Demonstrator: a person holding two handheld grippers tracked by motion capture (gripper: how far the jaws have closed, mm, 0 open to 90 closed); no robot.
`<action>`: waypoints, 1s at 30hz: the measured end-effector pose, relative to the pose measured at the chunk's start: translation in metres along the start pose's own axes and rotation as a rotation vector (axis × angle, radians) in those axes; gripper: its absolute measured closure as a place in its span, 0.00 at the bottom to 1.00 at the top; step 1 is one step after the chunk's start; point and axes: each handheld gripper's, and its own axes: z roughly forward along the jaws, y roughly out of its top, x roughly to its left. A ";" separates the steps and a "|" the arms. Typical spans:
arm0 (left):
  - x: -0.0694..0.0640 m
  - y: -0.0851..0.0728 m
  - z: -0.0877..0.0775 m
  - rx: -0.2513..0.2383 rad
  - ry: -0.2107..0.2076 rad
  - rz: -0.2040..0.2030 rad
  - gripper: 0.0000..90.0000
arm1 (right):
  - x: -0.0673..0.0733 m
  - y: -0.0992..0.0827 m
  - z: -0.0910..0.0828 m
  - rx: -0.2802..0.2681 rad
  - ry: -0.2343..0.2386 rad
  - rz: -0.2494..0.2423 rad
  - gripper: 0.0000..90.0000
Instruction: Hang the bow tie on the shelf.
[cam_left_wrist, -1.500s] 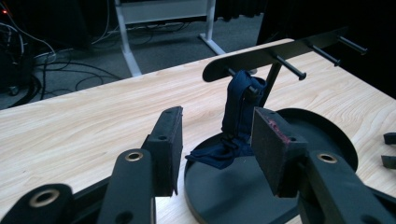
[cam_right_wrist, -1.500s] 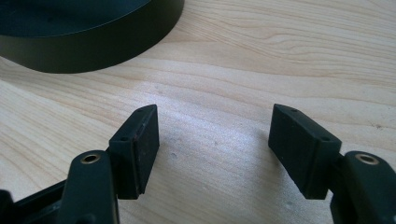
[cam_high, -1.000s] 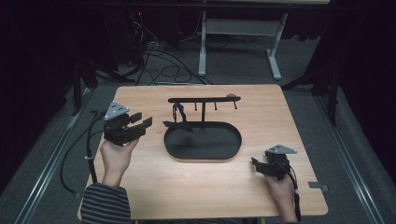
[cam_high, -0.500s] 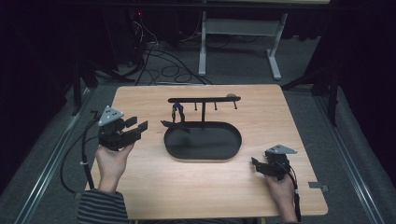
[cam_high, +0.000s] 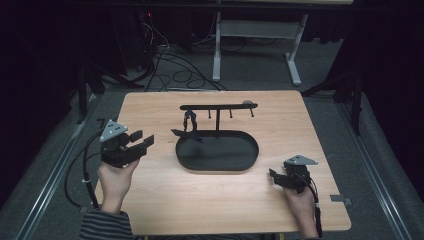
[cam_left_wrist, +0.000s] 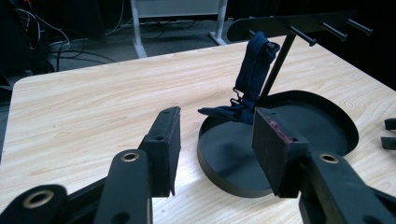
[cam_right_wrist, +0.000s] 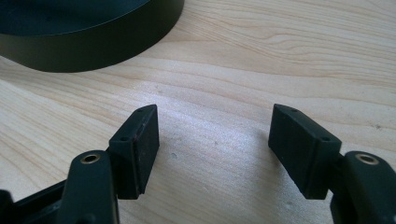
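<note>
The left gripper is held above the table's left edge with jaws spread – nothing is gripped. The right gripper is also kept wide apart, empty, low over the wood. A dark strap is hung on the rack – its end is laid on the tray's rim.

Tray cut off at frame edge

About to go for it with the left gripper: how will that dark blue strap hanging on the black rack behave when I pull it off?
The dark blue strap is probably floppy: it drapes from a peg and its lower end crumples on the tray rim. It looks light, and may snag, being looped over the peg. The rack stands on one thin post, so a sideways tug might tip it.
</note>
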 end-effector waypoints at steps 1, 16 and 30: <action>0.000 -0.001 0.000 0.001 0.000 -0.002 0.58 | 0.000 0.000 0.000 0.000 0.000 0.000 0.39; -0.001 -0.013 -0.004 0.007 -0.006 -0.016 0.58 | 0.000 0.000 0.000 0.000 0.000 -0.002 0.39; 0.000 -0.026 -0.006 0.017 -0.016 -0.040 0.58 | 0.000 0.000 0.000 0.001 -0.001 -0.002 0.39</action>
